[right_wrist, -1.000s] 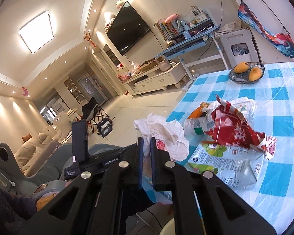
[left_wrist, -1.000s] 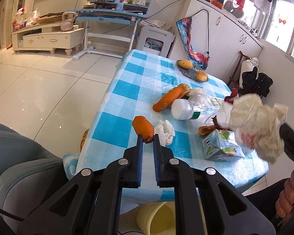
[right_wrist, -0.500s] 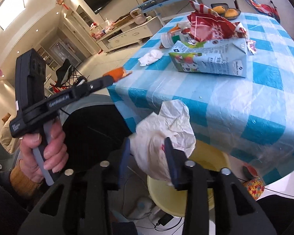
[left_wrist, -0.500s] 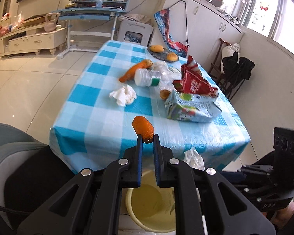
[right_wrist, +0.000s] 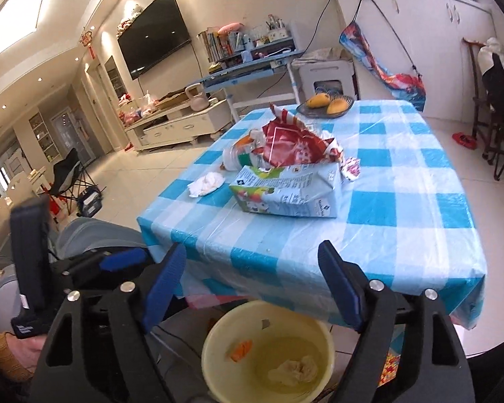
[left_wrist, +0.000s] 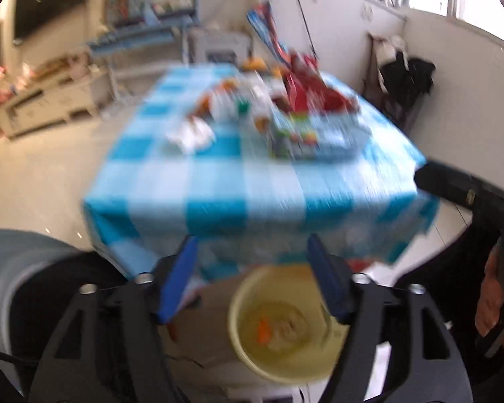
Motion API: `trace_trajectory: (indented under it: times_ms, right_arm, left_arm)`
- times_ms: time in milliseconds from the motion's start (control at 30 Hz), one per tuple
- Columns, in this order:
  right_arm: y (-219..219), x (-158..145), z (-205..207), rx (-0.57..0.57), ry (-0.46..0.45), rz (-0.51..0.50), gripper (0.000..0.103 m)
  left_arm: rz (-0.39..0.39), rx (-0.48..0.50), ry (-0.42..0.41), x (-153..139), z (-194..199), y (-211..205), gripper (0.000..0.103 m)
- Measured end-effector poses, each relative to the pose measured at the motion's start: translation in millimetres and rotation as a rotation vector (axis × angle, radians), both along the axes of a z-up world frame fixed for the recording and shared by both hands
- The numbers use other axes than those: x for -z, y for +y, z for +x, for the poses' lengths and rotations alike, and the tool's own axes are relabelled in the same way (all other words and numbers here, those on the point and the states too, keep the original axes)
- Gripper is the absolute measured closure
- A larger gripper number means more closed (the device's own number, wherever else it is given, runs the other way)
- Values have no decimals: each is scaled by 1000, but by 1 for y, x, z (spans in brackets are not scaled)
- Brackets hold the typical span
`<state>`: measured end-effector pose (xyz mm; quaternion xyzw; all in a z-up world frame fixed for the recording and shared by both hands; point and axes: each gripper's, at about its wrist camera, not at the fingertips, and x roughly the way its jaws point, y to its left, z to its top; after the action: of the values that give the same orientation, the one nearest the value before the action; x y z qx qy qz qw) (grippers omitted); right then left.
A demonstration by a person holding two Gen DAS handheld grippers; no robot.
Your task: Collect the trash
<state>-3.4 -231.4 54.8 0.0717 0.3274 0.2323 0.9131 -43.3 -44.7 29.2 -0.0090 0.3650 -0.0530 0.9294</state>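
Note:
A yellow bucket (right_wrist: pixel 268 352) stands on the floor below the table's near edge, with an orange peel (right_wrist: pixel 241 349) and a crumpled tissue (right_wrist: pixel 294 371) inside. It also shows in the blurred left wrist view (left_wrist: pixel 285 325). My right gripper (right_wrist: pixel 252 285) is open and empty above the bucket. My left gripper (left_wrist: pixel 252 278) is open and empty above it too. On the checked tablecloth (right_wrist: pixel 369 235) lie a juice carton (right_wrist: pixel 285 194), a red snack bag (right_wrist: pixel 292 144), a white tissue (right_wrist: pixel 208 183) and a plastic bottle (right_wrist: pixel 238 159).
A dish with two mangoes (right_wrist: pixel 326 102) sits at the table's far end. A grey sofa (right_wrist: pixel 94 235) is at the left. A chair with dark clothes (right_wrist: pixel 500 100) stands at the right. The left gripper's handle (right_wrist: pixel 30 262) shows at the lower left.
Both grippers have opened. The orange peel left my left gripper and the crumpled tissue left my right gripper; both now lie in the bucket. The left wrist view is now motion-blurred.

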Motion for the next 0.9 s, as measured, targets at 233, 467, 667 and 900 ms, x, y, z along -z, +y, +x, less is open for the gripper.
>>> trace_trajectory:
  times_ms: [233, 467, 667, 900]
  right_arm:
    - [17, 1, 7, 48, -49, -140, 12]
    - [28, -12, -8, 70, -225, -204, 7]
    - [28, 6, 16, -63, -2, -95, 7]
    - [43, 3, 7, 49, -137, -332, 7]
  left_arm:
    - [50, -203, -115, -7, -3, 41, 12]
    - [-1, -257, -86, 0, 2, 57, 11]
    - [0, -260, -95, 1, 3, 54, 11]
    - [5, -269, -97, 2, 4, 53, 11]
